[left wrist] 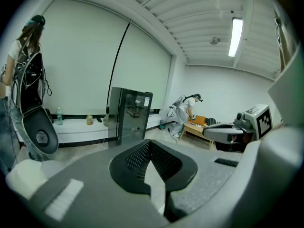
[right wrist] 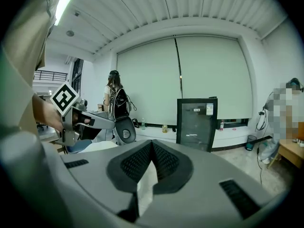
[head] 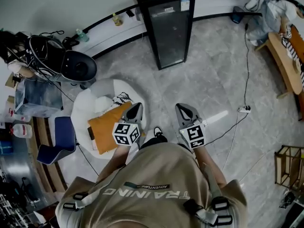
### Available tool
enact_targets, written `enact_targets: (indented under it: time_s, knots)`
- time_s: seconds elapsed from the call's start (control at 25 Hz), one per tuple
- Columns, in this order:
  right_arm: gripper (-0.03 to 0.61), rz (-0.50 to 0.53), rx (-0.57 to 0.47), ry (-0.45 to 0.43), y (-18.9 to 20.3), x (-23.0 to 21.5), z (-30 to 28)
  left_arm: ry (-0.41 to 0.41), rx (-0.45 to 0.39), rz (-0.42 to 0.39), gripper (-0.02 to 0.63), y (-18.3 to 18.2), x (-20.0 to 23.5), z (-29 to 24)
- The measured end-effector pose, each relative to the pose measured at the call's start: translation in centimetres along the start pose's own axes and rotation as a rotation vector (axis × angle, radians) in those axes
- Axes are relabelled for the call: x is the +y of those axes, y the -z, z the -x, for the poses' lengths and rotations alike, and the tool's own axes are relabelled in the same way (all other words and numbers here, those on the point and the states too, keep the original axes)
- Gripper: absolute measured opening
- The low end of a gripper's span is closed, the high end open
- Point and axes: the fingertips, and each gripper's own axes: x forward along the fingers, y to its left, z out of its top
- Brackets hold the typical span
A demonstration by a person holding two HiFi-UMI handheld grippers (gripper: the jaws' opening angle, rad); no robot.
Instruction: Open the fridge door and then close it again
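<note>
An orange cushion (head: 105, 128) lies on the white beanbag (head: 84, 109); just right of it is your left gripper (head: 133, 112), jaws together on nothing; the glass-door fridge (head: 169, 30) stands shut, well ahead, contents too dim to read; your right gripper (head: 187, 114) is likewise closed and empty; a wooden rack (head: 289, 167) is cut off at the right edge.

The fridge (head: 170, 25) is black with a dark glass door, the floor (head: 213, 82) pale grey and marbled, the left gripper (head: 134, 110) and right gripper (head: 186, 112) grey with black mesh-patterned jaws and black-and-white square markers, the cushion (head: 108, 127) orange, the chair (head: 64, 133) blue.
</note>
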Motion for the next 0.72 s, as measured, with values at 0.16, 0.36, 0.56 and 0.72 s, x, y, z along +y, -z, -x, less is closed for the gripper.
enact_targets:
  time_s: [0.16,0.36,0.56,0.72]
  knots:
    - [-0.005,-0.002,-0.007,0.037,-2.3,-0.4,-3.6,0.048,0.002,-0.016,0.000,-1.8,2.8,-1.5]
    - [-0.005,-0.027,-0.008,0.036,-3.9,0.0,-9.2,0.081,0.026,-0.005,0.000,-2.3,6.7,-5.0]
    - [-0.005,-0.076,0.015,0.020,-4.7,0.3,-12.3,0.125,0.048,0.026,0.001,-2.0,9.0,-7.4]
    - [-0.005,-0.080,0.024,0.031,-5.2,0.4,-13.1,0.111,0.049,0.040,0.000,-1.9,10.9,-7.7]
